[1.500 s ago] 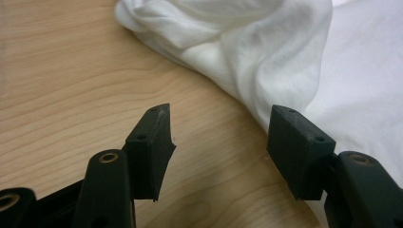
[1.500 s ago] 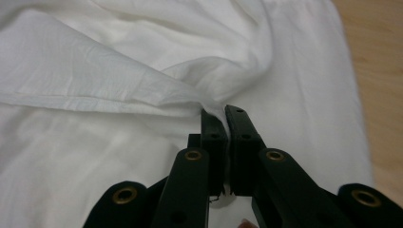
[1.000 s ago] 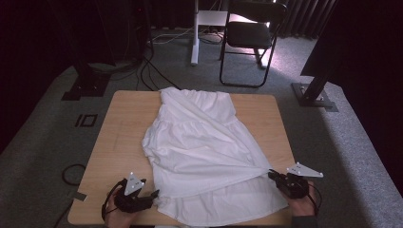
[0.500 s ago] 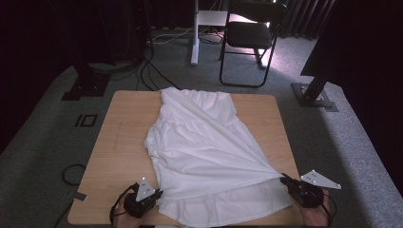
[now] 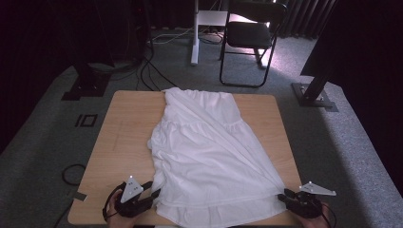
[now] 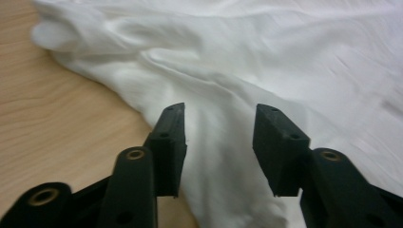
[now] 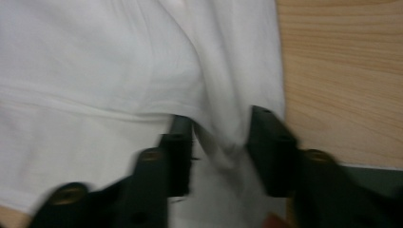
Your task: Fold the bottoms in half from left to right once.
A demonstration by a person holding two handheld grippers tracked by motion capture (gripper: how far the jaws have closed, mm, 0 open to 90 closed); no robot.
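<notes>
A white dress (image 5: 214, 156) lies spread on the wooden table (image 5: 128, 123), its hem toward the near edge. My left gripper (image 5: 152, 188) sits at the hem's left corner. Its jaws have just been opening and stand apart (image 6: 218, 123), with loose cloth (image 6: 223, 180) lying between them, not pressed. My right gripper (image 5: 283, 194) is at the hem's right corner by the table's near edge. Its jaws have also just been opening (image 7: 221, 130), and a raised fold of the dress (image 7: 228, 137) stands between them, with neither pad squeezing it.
Bare wood (image 5: 280, 123) shows on both sides of the dress. On the carpet beyond the table stand a black chair (image 5: 252, 33), a white post (image 5: 195, 33) and a black stand base (image 5: 313, 95). Cables (image 5: 71, 173) lie on the floor at the left.
My right gripper moved right and toward the near edge, drawing the hem's right corner outward, then opened its jaws. The left gripper stayed at the left corner, jaws now apart.
</notes>
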